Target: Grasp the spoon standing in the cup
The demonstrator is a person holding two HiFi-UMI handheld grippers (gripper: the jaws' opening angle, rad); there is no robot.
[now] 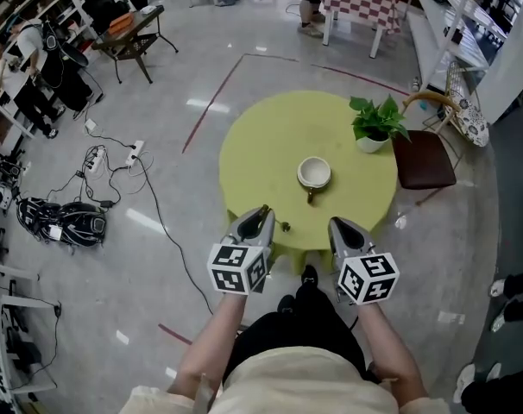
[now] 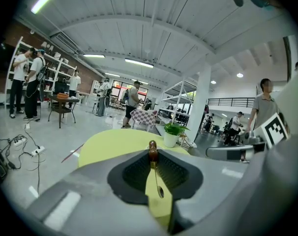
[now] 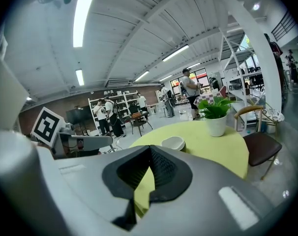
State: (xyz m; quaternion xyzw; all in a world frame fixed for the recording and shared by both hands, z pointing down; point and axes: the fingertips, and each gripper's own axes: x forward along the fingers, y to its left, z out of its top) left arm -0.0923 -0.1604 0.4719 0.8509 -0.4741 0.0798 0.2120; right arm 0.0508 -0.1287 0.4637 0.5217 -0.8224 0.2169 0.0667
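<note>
Left gripper [image 1: 262, 213]: lower middle of the head view. Its jaws are clenched on a small spoon with a thin metal stem and a brown knob end [image 2: 152, 150]. The stem runs through the narrow gap and the knob pokes out past the tips.
Right gripper [image 1: 338, 223]: just to the right of it. Its jaws are a little apart with nothing between them, only tabletop showing through.
Spoon's place: out of the cup, in the left jaws over the near edge of the round yellow-green tabletop [image 1: 270, 141].
White cup [image 1: 313, 172]: centre of the tabletop, well apart from both grippers. There is a brown bit at its near rim, too small to tell what.
Farther off: a green potted plant in a white pot [image 1: 375, 126] stands at the tabletop's right edge, with a dark brown chair seat [image 1: 424, 158] just beyond.
Task, as I judge it: the grasp looks made.
What could go wrong: the hold is on a thin, smooth stem, so the spoon may swivel or slide out if tilted or jolted. The jutting knob could also catch the tabletop or cup and be levered loose.
</note>
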